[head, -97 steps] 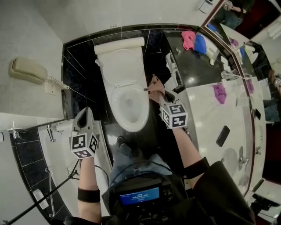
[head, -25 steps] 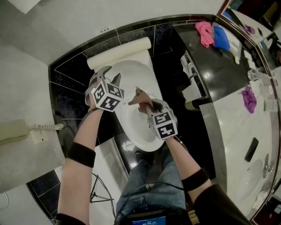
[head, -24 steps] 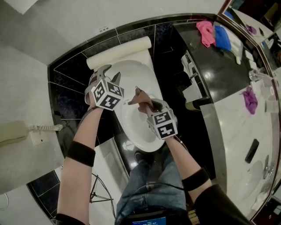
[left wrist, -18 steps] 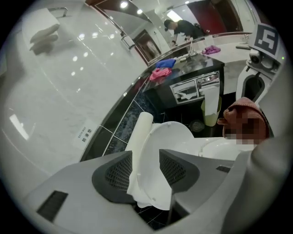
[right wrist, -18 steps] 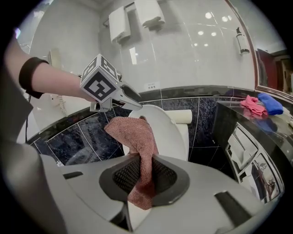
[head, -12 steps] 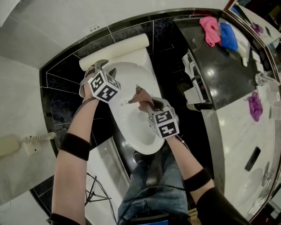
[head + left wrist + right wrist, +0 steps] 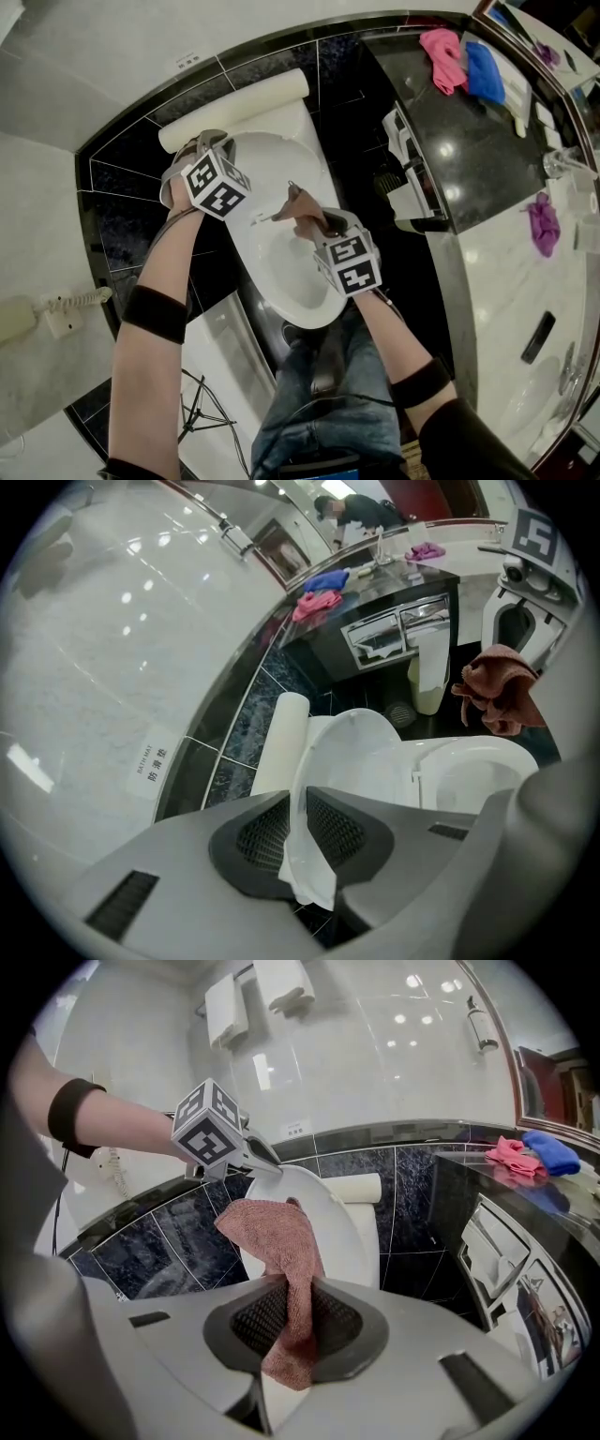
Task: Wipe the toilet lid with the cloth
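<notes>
left gripper (image 7: 298, 803) has just clamped its jaws on the edge of the raised toilet lid (image 7: 272, 169), i guess to steady it. right gripper (image 7: 286, 1283) pinches the cloth (image 7: 281, 1232) up near it, ready to wipe.

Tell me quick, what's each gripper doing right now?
Left gripper: jaws have just been closing, now clamped on the rim of the toilet lid.
Right gripper: shut on the reddish-brown cloth.
</notes>
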### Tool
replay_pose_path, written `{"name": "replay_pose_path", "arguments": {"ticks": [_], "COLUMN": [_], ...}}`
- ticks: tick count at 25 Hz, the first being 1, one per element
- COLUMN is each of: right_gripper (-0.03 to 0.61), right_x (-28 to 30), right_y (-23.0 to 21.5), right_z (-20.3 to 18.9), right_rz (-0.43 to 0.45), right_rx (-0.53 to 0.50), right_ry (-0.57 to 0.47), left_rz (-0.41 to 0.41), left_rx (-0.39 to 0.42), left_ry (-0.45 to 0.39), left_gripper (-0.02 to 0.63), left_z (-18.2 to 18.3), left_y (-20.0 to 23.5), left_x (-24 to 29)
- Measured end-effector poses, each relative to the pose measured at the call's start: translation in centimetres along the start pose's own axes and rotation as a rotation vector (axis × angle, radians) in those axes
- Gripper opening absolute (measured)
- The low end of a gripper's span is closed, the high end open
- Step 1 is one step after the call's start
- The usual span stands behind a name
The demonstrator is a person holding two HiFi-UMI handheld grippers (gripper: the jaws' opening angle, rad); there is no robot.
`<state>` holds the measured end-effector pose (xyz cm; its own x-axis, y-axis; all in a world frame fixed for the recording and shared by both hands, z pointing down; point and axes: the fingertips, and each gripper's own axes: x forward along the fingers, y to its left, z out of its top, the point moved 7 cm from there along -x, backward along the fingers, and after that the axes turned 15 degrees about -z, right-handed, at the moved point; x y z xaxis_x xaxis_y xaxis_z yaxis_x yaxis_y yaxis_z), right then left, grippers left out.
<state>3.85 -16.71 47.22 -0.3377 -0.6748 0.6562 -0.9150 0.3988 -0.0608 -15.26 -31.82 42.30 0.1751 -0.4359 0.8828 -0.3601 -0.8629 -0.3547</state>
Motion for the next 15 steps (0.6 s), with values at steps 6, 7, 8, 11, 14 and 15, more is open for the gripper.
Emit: {"name": "replay_pose_path", "arguments": {"ticks": [6, 7, 8, 11, 14, 15], "right_gripper": [0.078, 0.078, 0.078, 0.078, 0.078, 0.078], "right_x": [-0.6, -0.8, -0.9, -2.0, -3.4, -3.8], "right_y": [0.7, 0.8, 0.9, 1.6, 2.4, 2.5], "right_z": [-0.9, -1.1, -1.3, -1.3, -1.3, -1.6], "right_rz": [-0.005, -0.008, -0.013, -0.023, -0.041, -0.054], "right_rx": [-0.003, -0.007, -0.013, -0.016, -0.024, -0.032], "right_ry": [0.011, 0.013, 0.014, 0.016, 0.017, 0.015], "left_rz": [0.01, 0.012, 0.013, 0.015, 0.026, 0.03], "left_rx": [-0.017, -0.014, -0.011, -0.01, -0.011, -0.011], "left_ry": [-0.023, -0.026, -0.03, -0.048, -0.072, -0.082], "left_gripper": [0.054, 0.053, 0.052, 0.051, 0.048, 0.046], "left_z": [0.1, 0.1, 0.2, 0.3, 0.3, 0.3], "left_y": [-1.0, -1.4, -1.8, -3.2, -5.0, -5.6], "left_x": [-0.9, -1.1, -1.4, -2.3, -3.3, -3.7]}}
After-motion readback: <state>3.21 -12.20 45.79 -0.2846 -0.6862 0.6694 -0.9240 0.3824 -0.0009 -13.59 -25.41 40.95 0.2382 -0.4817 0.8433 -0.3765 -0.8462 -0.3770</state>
